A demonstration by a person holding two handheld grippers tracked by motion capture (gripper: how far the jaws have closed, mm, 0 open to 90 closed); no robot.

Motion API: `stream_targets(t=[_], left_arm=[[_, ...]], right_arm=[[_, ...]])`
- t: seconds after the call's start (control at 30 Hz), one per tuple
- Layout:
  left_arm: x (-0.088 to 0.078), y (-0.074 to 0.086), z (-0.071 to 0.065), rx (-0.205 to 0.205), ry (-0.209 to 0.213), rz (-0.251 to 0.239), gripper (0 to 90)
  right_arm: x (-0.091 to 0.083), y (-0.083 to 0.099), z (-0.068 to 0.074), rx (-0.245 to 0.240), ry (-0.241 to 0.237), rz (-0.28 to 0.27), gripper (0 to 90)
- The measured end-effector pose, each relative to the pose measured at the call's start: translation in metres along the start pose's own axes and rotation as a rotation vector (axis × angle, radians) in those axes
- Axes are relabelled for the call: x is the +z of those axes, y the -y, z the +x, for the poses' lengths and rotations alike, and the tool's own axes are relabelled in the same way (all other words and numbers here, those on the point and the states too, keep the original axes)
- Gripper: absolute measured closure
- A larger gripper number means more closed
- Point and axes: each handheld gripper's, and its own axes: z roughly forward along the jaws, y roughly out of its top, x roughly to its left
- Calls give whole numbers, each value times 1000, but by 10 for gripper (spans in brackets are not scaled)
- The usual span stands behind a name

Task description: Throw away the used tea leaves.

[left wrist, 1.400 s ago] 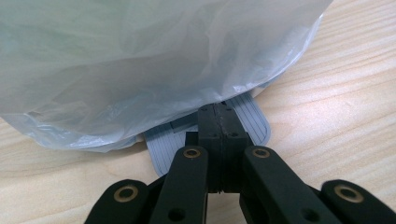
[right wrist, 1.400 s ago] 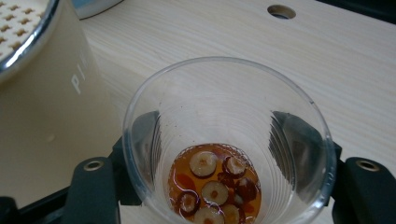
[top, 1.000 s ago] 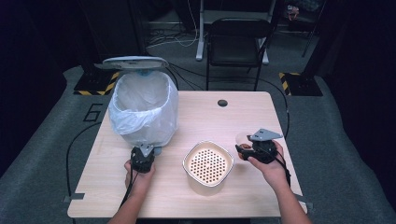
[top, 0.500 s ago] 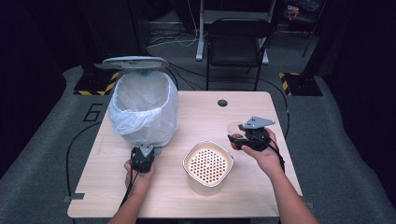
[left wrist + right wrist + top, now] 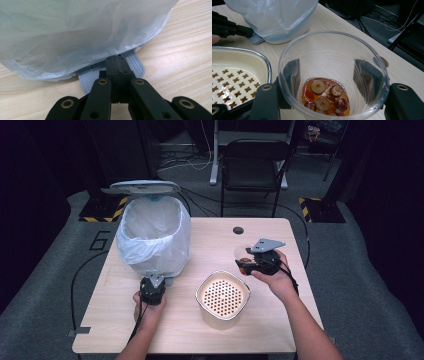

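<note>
A pedal bin [image 5: 152, 237] lined with a white plastic bag stands at the table's left, its lid [image 5: 145, 186] raised. My left gripper [image 5: 152, 282] is at the bin's foot. In the left gripper view its jaws are shut together, tips [image 5: 116, 61] lying on the grey ribbed pedal [image 5: 136, 66]. My right gripper [image 5: 250, 261] is shut on a clear plastic cup [image 5: 329, 60], held above the table to the right of a cream perforated strainer basket [image 5: 222, 295]. The cup holds amber liquid with red date slices [image 5: 324, 96].
The wooden table [image 5: 215, 237] has a dark round hole [image 5: 238, 230] near its far edge. A black chair [image 5: 255, 165] stands behind the table. In the right gripper view the strainer's rim [image 5: 265, 62] lies just left of the cup, and the bin bag [image 5: 274, 17] beyond it.
My right gripper has carried the cup left and away from the person, closer to the strainer. The left gripper has stayed on the pedal and the lid has stayed up.
</note>
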Motion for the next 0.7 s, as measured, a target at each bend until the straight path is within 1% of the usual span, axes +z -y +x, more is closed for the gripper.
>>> stream_targets(t=[0.23, 0.27, 0.33, 0.43, 0.57, 0.7], left_arm=[[0, 0, 0, 0, 1, 0, 900], [0, 0, 0, 0, 1, 1, 900], [0, 0, 0, 0, 1, 0, 900], [0, 0, 0, 0, 1, 1, 900], [0, 0, 0, 0, 0, -1, 900], [0, 0, 0, 0, -1, -1, 900]], right_arm=[[1, -7, 5, -69, 4, -26, 385], [0, -9, 6, -89, 1, -29, 385], [-1, -11, 9, -105, 0, -54, 385], [-3, -14, 12, -157, -8, -77, 385], [-8, -16, 18, -241, -19, -122, 384], [-13, -18, 24, -300, -27, -139, 385]])
